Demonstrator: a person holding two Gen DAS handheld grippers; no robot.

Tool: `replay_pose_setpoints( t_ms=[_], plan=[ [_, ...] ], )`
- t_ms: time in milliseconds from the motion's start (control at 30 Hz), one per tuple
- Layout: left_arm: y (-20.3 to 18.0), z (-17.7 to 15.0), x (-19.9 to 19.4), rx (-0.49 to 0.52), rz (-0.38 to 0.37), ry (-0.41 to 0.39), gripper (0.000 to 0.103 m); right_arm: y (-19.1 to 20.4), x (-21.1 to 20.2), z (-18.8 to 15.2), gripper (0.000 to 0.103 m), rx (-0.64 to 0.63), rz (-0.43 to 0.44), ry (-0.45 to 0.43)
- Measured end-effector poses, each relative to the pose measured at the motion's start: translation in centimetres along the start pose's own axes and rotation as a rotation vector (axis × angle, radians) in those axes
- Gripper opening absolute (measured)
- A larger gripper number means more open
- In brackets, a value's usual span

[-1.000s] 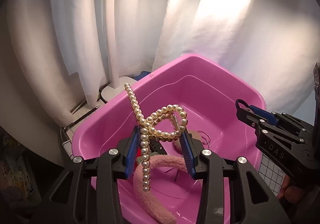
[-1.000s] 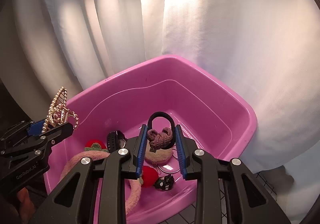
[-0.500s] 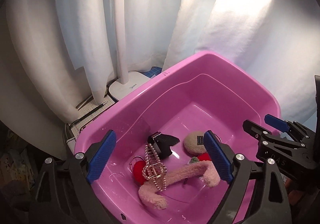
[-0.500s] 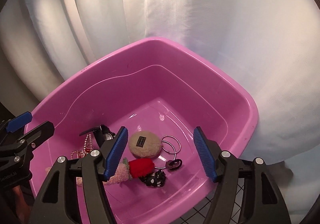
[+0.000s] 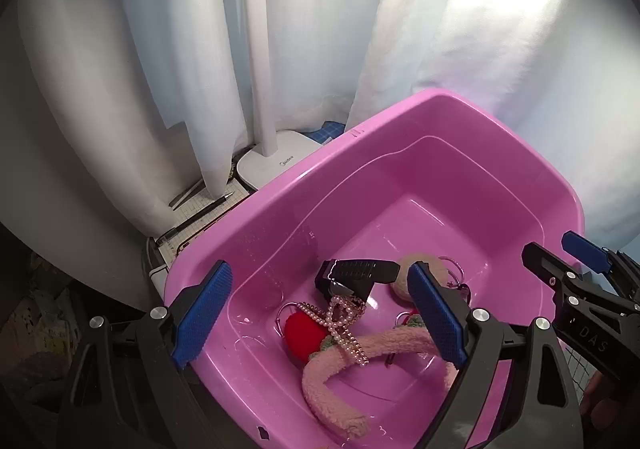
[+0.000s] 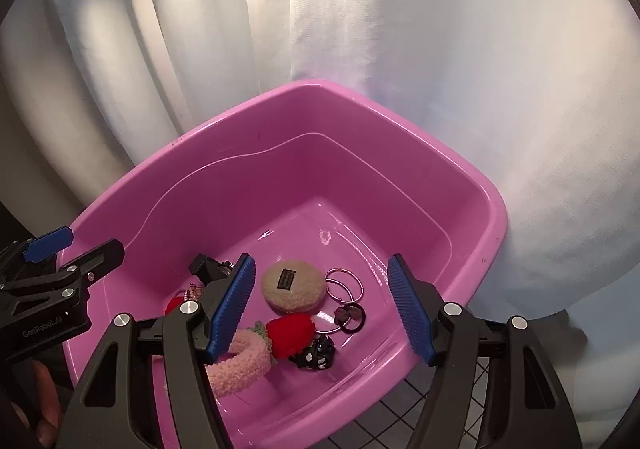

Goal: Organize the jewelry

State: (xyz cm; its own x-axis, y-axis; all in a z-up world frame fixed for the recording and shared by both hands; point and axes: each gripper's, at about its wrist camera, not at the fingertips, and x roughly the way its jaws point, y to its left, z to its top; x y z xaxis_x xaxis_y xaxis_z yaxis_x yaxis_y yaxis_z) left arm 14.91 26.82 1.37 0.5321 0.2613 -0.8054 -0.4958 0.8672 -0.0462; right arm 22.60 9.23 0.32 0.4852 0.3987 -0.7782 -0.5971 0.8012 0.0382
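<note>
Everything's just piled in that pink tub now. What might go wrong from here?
Two risks stand out. The pearl clip lies draped across the fuzzy pink headband beside a red pompom, so lifting one could drag the others. The thin metal hoops and small black hair tie lie flat on the pink tub floor, probably hard for wide pads to pinch. Both the left gripper and right gripper hang open above.

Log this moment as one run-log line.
left gripper: open, empty | right gripper: open, empty | pearl clip: in pink tub
</note>
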Motion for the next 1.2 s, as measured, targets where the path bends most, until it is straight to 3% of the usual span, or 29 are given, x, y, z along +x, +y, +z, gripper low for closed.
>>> replay_pose_setpoints(
  t_ms=[1200],
  plan=[
    [-0.3,-0.5,-1.2,0.024,0.005,-0.007,0.088,0.3,-1.8,-1.8,0.066,0.003,-0.003,-0.027]
  ],
)
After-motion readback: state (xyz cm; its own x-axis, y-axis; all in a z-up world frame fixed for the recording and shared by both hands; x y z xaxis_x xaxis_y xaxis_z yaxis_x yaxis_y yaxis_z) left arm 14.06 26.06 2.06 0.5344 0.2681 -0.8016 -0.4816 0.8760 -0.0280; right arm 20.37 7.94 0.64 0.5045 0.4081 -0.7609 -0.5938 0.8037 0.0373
